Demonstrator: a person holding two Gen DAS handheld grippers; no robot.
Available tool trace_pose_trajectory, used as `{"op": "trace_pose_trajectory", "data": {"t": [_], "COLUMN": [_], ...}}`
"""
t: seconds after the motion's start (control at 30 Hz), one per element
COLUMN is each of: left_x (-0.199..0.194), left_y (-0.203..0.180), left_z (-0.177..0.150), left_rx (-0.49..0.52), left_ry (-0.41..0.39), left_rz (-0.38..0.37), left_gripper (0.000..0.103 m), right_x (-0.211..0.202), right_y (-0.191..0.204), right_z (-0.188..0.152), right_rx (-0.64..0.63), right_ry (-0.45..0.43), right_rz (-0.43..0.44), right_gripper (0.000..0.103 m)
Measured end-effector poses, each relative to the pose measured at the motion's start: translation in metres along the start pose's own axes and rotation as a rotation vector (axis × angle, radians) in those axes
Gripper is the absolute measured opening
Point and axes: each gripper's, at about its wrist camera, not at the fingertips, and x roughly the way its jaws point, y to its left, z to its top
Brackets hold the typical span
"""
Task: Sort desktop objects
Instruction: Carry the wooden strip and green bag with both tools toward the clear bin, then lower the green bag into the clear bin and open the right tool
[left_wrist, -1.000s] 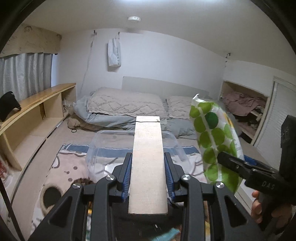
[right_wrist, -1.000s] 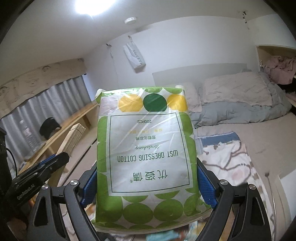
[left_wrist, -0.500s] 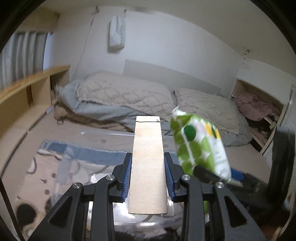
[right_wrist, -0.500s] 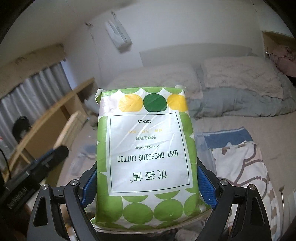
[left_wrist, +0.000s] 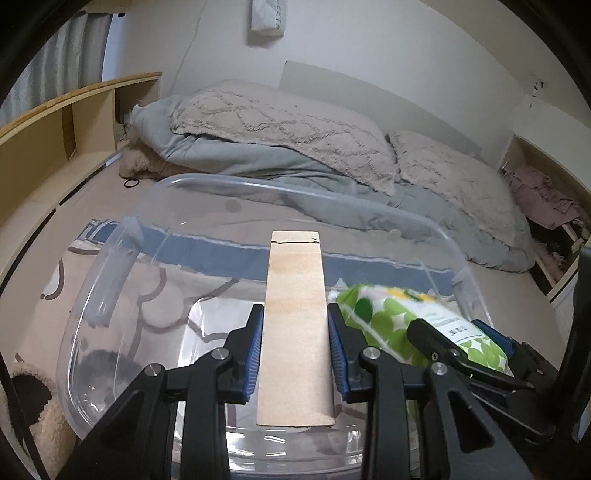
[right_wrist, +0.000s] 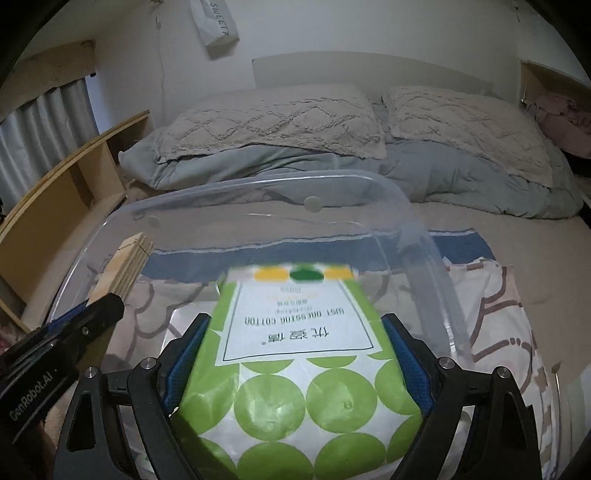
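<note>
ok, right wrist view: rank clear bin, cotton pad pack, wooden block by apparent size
1. clear bin, spans most of the frame
2. cotton pad pack, though nearness to the camera inflates it
3. wooden block, partly hidden

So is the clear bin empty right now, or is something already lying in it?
Looks empty: through the clear bin only the patterned blanket shows. The wooden block and cotton pack hang in their claws.

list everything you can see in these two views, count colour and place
wooden block: 1, pale tan, clamped in left gripper over the bin
cotton pad pack: 1, green and yellow dots on white, between right gripper's fingers over the bin
plastic bin: 1, clear, on the bed
pillows: 2, beige, at the headboard
duvet: 1, grey-blue, under the pillows
shelf: 1, light wood, left of bed
left gripper: black, blue pads
right gripper: black, blue pads, jaws just narrowed
</note>
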Motion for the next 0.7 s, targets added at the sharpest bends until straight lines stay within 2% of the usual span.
{"op": "trace_pose_trajectory", "data": {"t": [0.07,0.13,0.17,0.3,0.5,0.7], "left_x": [0.000,0.002,0.002,0.005,0.008,0.007], "left_y": [0.001,0.002,0.002,0.004,0.002,0.006], "left_z": [-0.002,-0.003,-0.004,-0.005,-0.007,-0.008], "left_rx": [-0.002,-0.002,0.001,0.003,0.011,0.008], "left_ry": [0.006,0.011,0.013,0.025,0.039,0.043], "left_rz": [0.000,0.002,0.006,0.010,0.000,0.001], "left_gripper": [0.032,0.032,0.032,0.032,0.032,0.032], "right_x": [0.004,0.009,0.010,0.004,-0.012,-0.028], "right_y": [0.001,0.000,-0.001,-0.008,-0.010,-0.011], "right_z": [0.001,0.002,0.003,0.002,0.002,-0.007], "right_rx": [0.012,0.020,0.024,0.051,0.010,-0.061], "right_ry": [0.003,0.001,0.003,0.008,-0.015,0.032], "right_rz": [0.009,0.005,-0.003,0.005,0.012,0.107], "right_gripper": [0.084,0.068,0.066,0.066,0.066,0.066]}}
